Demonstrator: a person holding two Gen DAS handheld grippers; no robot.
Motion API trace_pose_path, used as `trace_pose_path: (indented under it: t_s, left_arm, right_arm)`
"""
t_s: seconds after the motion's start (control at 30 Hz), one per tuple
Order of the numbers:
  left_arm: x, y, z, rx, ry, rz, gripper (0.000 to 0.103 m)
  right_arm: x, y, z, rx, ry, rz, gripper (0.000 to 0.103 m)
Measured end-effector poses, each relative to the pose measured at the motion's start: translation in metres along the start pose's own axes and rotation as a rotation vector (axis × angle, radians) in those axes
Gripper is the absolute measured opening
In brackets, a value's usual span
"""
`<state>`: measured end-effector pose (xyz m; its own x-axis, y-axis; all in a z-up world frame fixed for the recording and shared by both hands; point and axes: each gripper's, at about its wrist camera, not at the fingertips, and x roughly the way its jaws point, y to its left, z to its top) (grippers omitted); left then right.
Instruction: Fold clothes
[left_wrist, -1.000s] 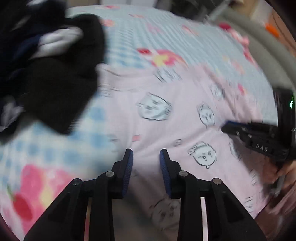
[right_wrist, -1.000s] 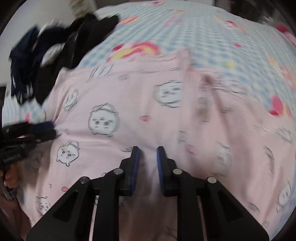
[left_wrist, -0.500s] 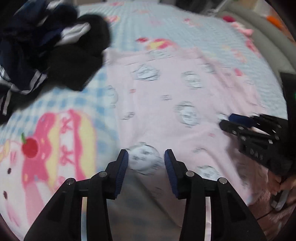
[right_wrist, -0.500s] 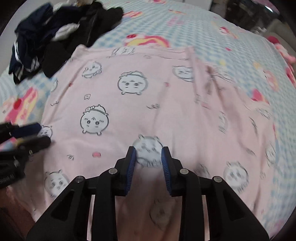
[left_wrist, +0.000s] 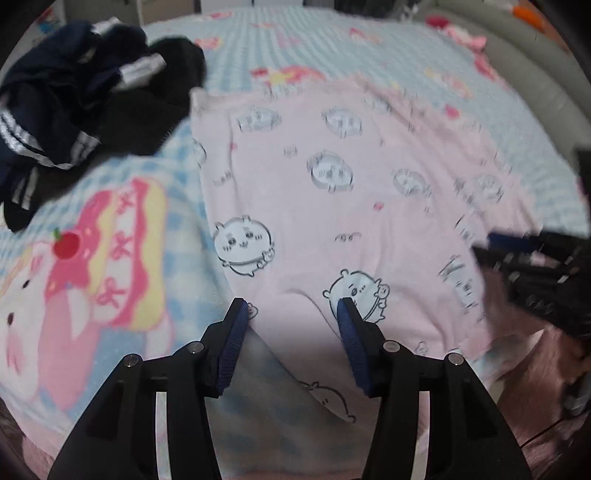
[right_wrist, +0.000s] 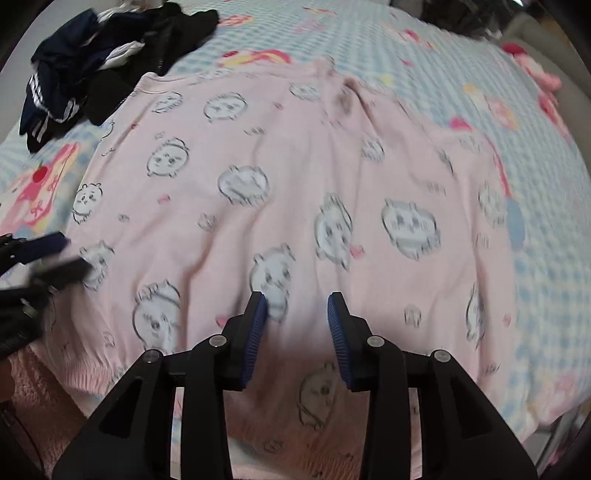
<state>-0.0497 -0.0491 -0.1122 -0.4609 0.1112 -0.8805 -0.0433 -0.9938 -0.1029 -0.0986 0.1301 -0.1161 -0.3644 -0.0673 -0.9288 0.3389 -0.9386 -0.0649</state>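
Lying spread flat across the near half of the bed, the pale pink soft-knit garment printed with small white cartoon animal faces (right_wrist: 295, 177) reaches from the bed's near edge, where its gathered hem droops slightly over the side, back toward the middle of the blue-and-white checked bedspread with pink cartoon figures (right_wrist: 517, 122). It looks thin, light and limp, so I judge it will sag and drag rather than hold a shape, and will slide easily on the bedspread if pulled from one side only. The left gripper (left_wrist: 291, 317) hovers over the garment's near left corner with its jaws opening, fairly wide, and nothing pinched between the blue ribbed pads; cloth shows only beneath them. The right gripper (right_wrist: 297, 310) hangs above the near hem further along, jaws narrower but also opening, likewise empty. Taking hold at the two near hem corners, or at one side edge with both grippers spaced apart, would probably keep the fold line straight; a shallow pinch risks catching the bedspread too. A heap of dark navy and black clothes with white stripes (left_wrist: 74, 107) sits at the bed's far left corner, just touching the garment's far edge.
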Motion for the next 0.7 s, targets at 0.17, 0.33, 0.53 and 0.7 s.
trace_pose_path:
  t_s: [0.17,0.33,0.53,0.7]
  left_arm:
    - [-0.007,-0.041,-0.001,0.074,-0.058,-0.098,0.051]
    - [0.011,-0.037,-0.02,0.097,0.068,0.003,0.053]
    - [-0.021,-0.038,-0.032,0.111,-0.06,-0.082,0.053]
    - [-0.012,-0.05,-0.029,0.076,-0.065,-0.122,0.053]
  right_arm:
    - [-0.005,0.007,-0.008,-0.013,-0.015,0.034,0.037]
    - [-0.004,-0.003,-0.019,-0.02,-0.013,0.024,0.037]
    - [-0.017,-0.029,-0.032,0.095,0.01,0.188,0.05]
    - [-0.021,-0.04,-0.033,0.184,0.026,0.348,0.056]
